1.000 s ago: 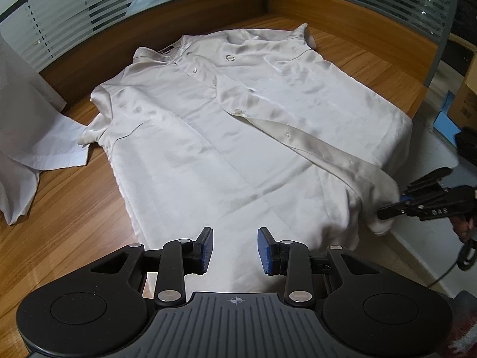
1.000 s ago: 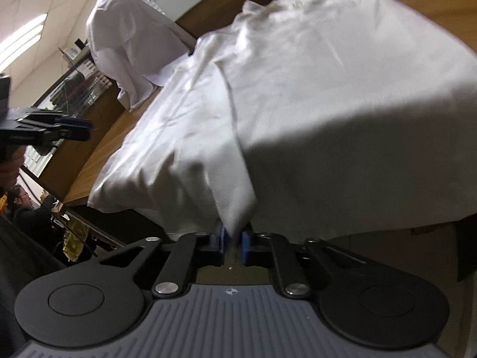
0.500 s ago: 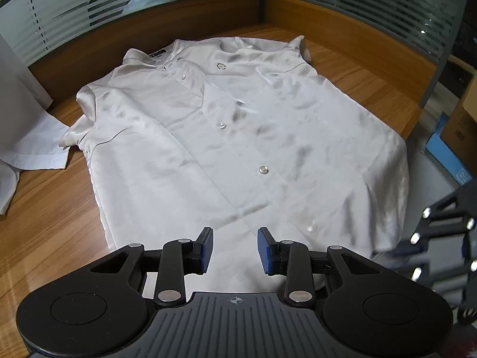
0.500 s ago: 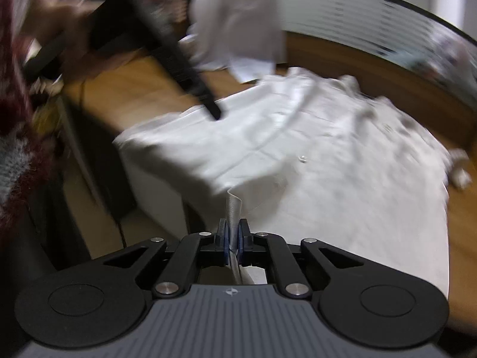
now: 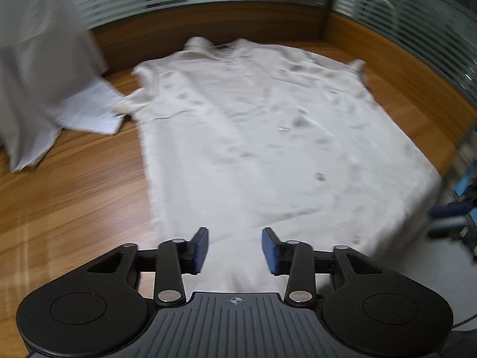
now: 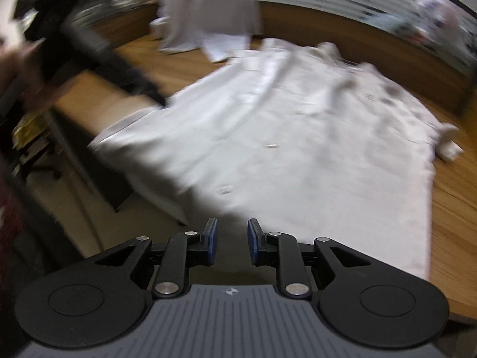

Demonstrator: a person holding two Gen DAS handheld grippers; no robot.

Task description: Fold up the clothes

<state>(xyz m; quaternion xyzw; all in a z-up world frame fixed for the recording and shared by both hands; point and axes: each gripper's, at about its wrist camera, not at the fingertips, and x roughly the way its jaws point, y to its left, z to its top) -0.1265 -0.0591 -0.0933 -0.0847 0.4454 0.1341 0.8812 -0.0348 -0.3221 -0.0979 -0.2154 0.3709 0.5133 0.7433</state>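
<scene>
Two grippers in view, both with nothing between the blue pads. We see the left gripper (image 5: 235, 249) hovering over the near hem of the shirt (image 5: 253, 137), its jaws opening and standing fairly wide apart, not touching the cloth as far as we can tell. The right gripper (image 6: 232, 241) sits above the near edge of the shirt (image 6: 283, 149) too, jaws opening but with a narrower gap, and only dark floor and the hem show behind that gap.

We find the shirt spread flat, front side up, on the wooden table (image 5: 74, 185), collar at the far end by the wooden back wall, buttons running down the middle (both views are motion-blurred, so we cannot count them). Its near hem hangs a little over the table edge in the right wrist view. One short sleeve (image 5: 128, 106) pokes out on the left in the left wrist view; the other sleeve (image 6: 448, 143) shows at the right edge in the right wrist view.

We also see a second white garment (image 5: 38, 68) hanging at the far left of the table, with a corner lying just beside the shirt's sleeve. In the right wrist view the left gripper (image 6: 98, 56) appears as a dark blurred shape near the shirt's left corner.
</scene>
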